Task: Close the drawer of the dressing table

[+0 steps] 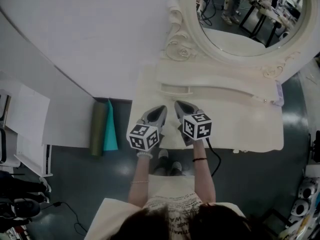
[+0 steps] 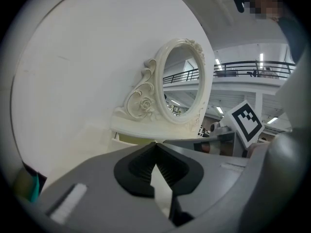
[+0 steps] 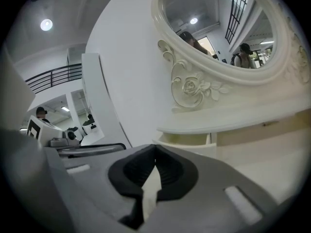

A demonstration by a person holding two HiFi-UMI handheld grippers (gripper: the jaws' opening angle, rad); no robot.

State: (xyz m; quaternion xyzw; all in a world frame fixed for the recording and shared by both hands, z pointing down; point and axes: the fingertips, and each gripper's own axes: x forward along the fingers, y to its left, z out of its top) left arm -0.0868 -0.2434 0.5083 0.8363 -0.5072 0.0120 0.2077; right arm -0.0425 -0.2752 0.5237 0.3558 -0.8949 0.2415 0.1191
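Far to the left of the mirror [image 1: 252,19], two rolled mats [image 1: 104,128], one olive and one teal, stood on the floor against the wall, off the dressing table [image 1: 240,124] and out of my way.

My left gripper [image 1: 161,109] hung below the mirror's lower-left scroll, over the tabletop. Its jaws were pressed together at the tips with nothing between them.

The drawer [image 3: 185,142] sat under the shelf that carries the mirror, beneath that same carved scroll. It was pulled part-way out, its pale inside showing above the front panel.

My right gripper [image 1: 178,105] was just beside the left one, nearer the mirror's centre line. It was also clamped shut and empty, and pointed toward the drawer front.

I judged the drawer small, light and stiff, a painted wooden box that would probably slide on plain runners. It needed no grip, and closed tips laid flat on the front panel would do. I reckoned a push near the middle of that panel, square to it, was safest, since an off-centre shove might skew it and jam. The glossy paint looked slick and easy to mark, so I meant to press gently.
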